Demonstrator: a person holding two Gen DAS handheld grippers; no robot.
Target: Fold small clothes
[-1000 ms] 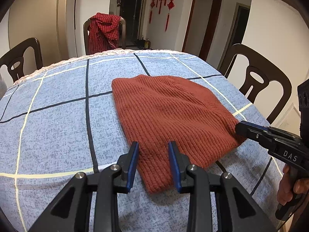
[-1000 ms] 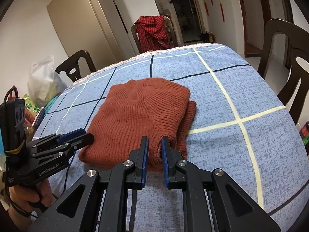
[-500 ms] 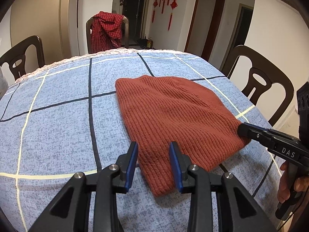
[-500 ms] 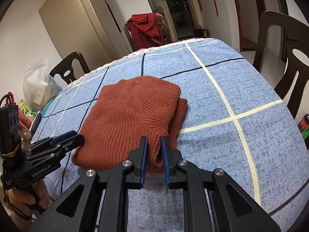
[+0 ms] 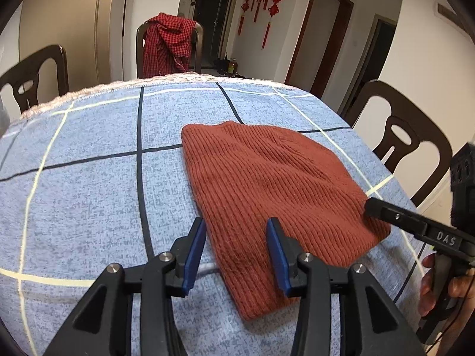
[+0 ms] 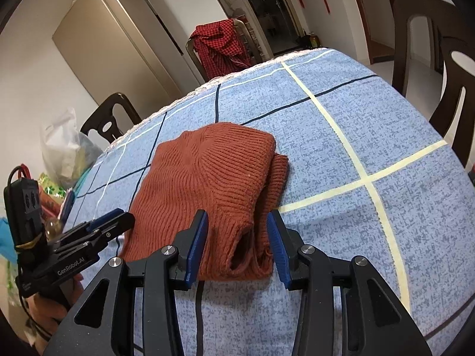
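A rust-red knitted garment (image 5: pixel 267 184) lies folded flat on the blue checked tablecloth (image 5: pixel 89 154); it also shows in the right wrist view (image 6: pixel 202 184). My left gripper (image 5: pixel 236 252) is open, its jaws on either side of the garment's near left corner. My right gripper (image 6: pixel 237 243) is open, its jaws on either side of the garment's near edge, where folded layers gape. Each gripper shows in the other's view, the right one (image 5: pixel 415 225) at the garment's right corner, the left one (image 6: pixel 98 231) at its left edge.
Dark wooden chairs (image 5: pixel 400 136) stand around the table. One far chair carries a red checked cloth (image 5: pixel 166 44). A white plastic bag (image 6: pixel 65 154) and small items lie at the table's left side. A steel fridge (image 6: pixel 118 38) stands behind.
My right gripper was shut on the garment's near edge and has opened wide, letting it go. My left gripper stays open in nearly the same place.
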